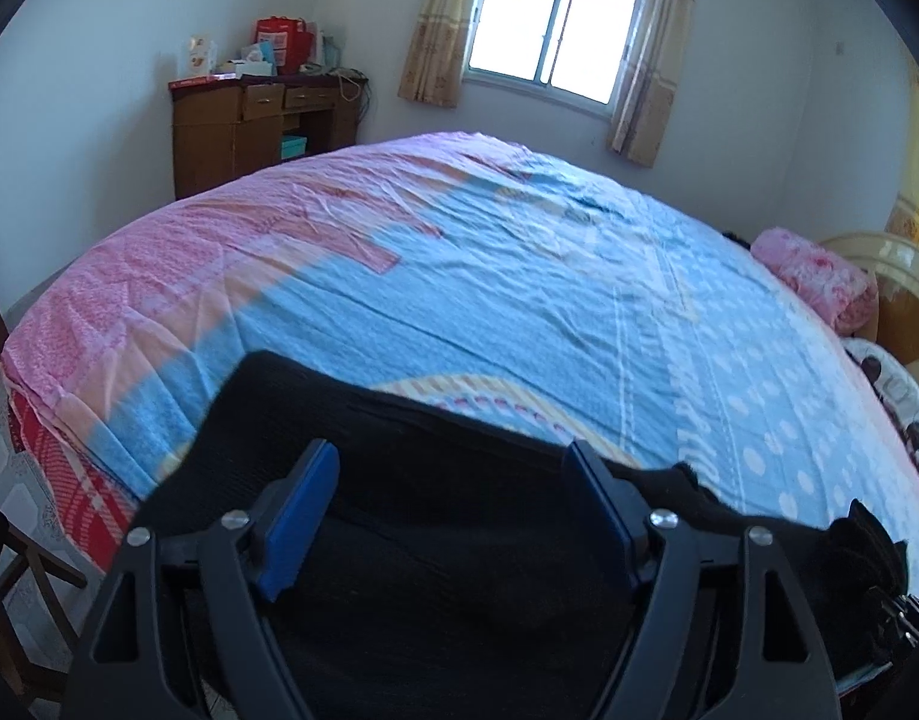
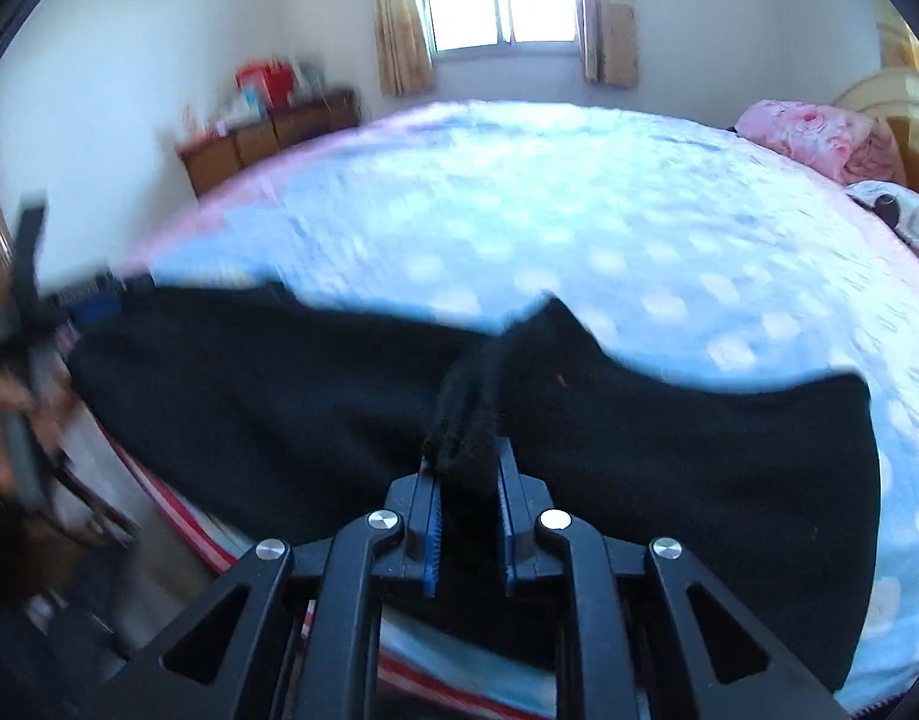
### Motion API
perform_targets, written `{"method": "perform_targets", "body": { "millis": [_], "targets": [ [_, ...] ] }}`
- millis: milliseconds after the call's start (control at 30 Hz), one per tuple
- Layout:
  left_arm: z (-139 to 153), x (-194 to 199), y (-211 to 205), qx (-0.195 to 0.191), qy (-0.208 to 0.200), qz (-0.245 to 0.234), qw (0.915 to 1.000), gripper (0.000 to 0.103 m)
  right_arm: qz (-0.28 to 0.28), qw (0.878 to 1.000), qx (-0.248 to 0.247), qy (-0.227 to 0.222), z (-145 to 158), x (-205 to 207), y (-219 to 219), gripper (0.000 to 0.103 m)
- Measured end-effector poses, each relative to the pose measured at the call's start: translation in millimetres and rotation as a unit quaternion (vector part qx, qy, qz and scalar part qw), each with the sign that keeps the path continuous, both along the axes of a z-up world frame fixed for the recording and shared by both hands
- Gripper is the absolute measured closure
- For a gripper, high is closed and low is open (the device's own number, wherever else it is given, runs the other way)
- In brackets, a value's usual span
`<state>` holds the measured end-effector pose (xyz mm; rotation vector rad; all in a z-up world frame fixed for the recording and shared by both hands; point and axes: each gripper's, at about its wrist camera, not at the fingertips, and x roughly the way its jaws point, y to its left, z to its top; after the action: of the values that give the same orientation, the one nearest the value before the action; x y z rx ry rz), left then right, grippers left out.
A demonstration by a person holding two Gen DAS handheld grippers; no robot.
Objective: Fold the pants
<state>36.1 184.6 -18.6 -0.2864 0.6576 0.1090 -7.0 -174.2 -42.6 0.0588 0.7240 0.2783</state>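
Pants [image 2: 339,396] blurred, right claw [image 2: 466,480] pinching bunched fabric

black pants [image 2: 279,396]; blue dotted, pink-patched sheet [image 1: 519,300]; blue fingers [image 1: 300,516]

Pants [image 2: 279,396]: on the bed's [image 1: 519,276] near edge — low in both frames
Cabinet [image 1: 249,126]: upper left, behind the bed
Window [image 1: 555,30]: top centre, behind the bed
Blanket [image 1: 819,276]: right edge — on the bed
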Motion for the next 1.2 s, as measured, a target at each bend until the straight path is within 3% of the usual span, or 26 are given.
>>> {"method": "perform_targets", "body": {
  "millis": [100, 167, 333, 433, 500, 533, 633, 700, 767, 800, 933, 1067, 1133, 1200],
  "targets": [
    [5.5, -4.4, 7.8, -0.003, -0.013, 0.01, 0.9999, 0.017, 0.045, 0.998, 0.02, -0.028, 16.7, 2.4, 28.6, 0.088],
    [5.8, -4.4, 9.9, -0.006, -0.014, 0.012, 0.9998, 0.017, 0.081, 0.996, -0.004, -0.043, 14.6, 3.8, 59.6, 0.088],
    [3.6, -4.5, 12.0, 0.009, -0.01, 0.014, 0.9998, 0.017, 0.138, 0.988, -0.061, -0.031, -32.1, 7.6, 124.8, 0.087],
    [2.1, -3.8, 13.1, 0.012, -0.01, 0.012, 0.9998, 0.017, 0.147, 0.985, -0.077, -0.038, -49.2, 3.9, 131.0, 0.076],
    [0.7, -3.5, 10.7, 0.007, -0.009, 0.003, 0.9999, 0.017, 0.165, 0.981, -0.089, -0.039, -46.1, 1.7, 133.2, 0.048],
    [1.0, -3.8, 8.0, 0.006, -0.01, -0.004, 0.9999, 0.017, 0.174, 0.979, -0.096, -0.038, -44.8, -1.7, 134.0, 0.043],
    [6.3, -7.4, -7.9, 0.017, -0.022, -0.039, 0.9989, 0.017, 0.208, 0.975, -0.076, -0.031, -39.8, -13.3, 139.8, 0.039],
    [13.2, -11.3, -24.6, 0.021, -0.035, -0.076, 0.9963, 0.017, 0.214, 0.976, -0.034, -0.035, -22.3, -21.1, 128.6, 0.039],
    [21.1, -15.9, -48.7, 0.02, -0.052, -0.13, 0.99, 0.017, 0.193, 0.979, 0.021, -0.058, 3.2, -26.8, 97.8, 0.039],
    [22.8, -16.6, -57.6, 0.018, -0.054, -0.147, 0.9875, 0.017, 0.163, 0.984, 0.027, -0.072, 14.2, -27.5, 79.6, 0.039],
    [21.6, -15.8, -117.9, 0.003, -0.042, -0.241, 0.9697, 0.017, 0.006, 0.995, -0.012, -0.099, 33.9, -17.7, 1.9, 0.046],
    [0.6, -8.8, -176.1, 0.012, 0.016, -0.296, 0.9549, 0.017, -0.065, 0.996, -0.012, -0.052, 6.5, 2.9, -42.3, 0.046],
    [-11.2, -7.7, -196.7, 0.024, 0.037, -0.305, 0.9514, 0.017, -0.07, 0.997, 0.005, -0.034, -13.2, 10.9, -49.4, 0.046],
    [-22.6, -6.5, -211.7, 0.031, 0.061, -0.312, 0.9474, 0.017, -0.063, 0.998, 0.022, 0.013, -37.7, 25.8, -61.5, 0.045]
  ]
}}
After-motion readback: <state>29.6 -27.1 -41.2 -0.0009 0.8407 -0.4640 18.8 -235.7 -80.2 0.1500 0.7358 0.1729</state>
